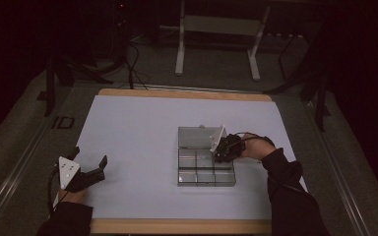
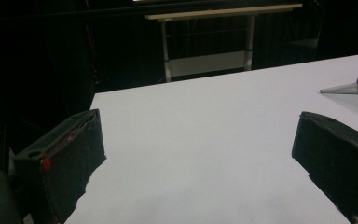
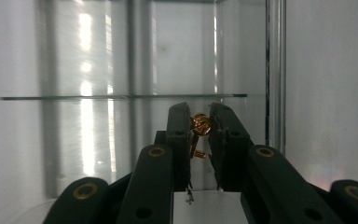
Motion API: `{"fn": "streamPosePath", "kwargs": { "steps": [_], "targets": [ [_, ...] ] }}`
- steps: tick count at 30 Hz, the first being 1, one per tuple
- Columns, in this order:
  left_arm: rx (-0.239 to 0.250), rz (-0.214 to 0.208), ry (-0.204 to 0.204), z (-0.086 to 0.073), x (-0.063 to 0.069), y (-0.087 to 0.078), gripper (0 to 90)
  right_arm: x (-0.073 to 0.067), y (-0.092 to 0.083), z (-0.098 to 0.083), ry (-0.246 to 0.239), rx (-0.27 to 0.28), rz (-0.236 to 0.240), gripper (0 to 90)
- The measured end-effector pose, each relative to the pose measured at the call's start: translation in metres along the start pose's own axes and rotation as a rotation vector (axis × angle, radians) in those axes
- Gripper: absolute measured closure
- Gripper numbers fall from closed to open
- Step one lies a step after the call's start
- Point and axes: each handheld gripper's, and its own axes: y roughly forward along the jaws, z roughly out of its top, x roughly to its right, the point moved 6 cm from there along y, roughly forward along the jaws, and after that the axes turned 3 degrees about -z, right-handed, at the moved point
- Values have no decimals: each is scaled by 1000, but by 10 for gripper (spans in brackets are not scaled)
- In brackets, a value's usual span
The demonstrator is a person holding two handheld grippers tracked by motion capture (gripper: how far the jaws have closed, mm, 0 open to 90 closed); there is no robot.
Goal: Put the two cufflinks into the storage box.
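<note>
Two forearms in dark sleeves come in from the near edge of a white-topped table (image 1: 138, 128), each hand holding a gripper. The left gripper (image 1: 89, 162) rests low at the near left of the table, well apart from everything else, pointing toward the far right; its jaws stand wide apart with bare white surface between them, as the left gripper view confirms. The right arm reaches in from the near right, bent at the wrist, so that the right gripper (image 1: 221, 147) hangs over the right side of a clear plastic compartment box (image 1: 197, 172) whose lid (image 1: 197, 136) lies flung back on the far side. In the right gripper view the right gripper (image 3: 200, 123) has its jaws drawn close together, pinching a small gold-coloured metal piece (image 3: 199, 125) at their tips, just above the box's clear dividers. Which compartment lies below cannot be told. On the dark floor left of the table, the letters "ID" (image 1: 62, 122) can be read.
</note>
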Motion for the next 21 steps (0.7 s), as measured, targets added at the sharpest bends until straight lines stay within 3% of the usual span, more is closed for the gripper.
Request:
{"fn": "streamPosePath", "kwargs": {
  "steps": [11,13,21],
  "targets": [
    [0,0,-1,0,0,0,26,1,11,0,-2,-50,-5,775],
    [-1,0,-1,0,0,0,26,0,11,0,-2,-55,-5,725],
    [-1,0,0,0,0,0,26,-3,-3,4,-20,-65,0,726]
  ]
}}
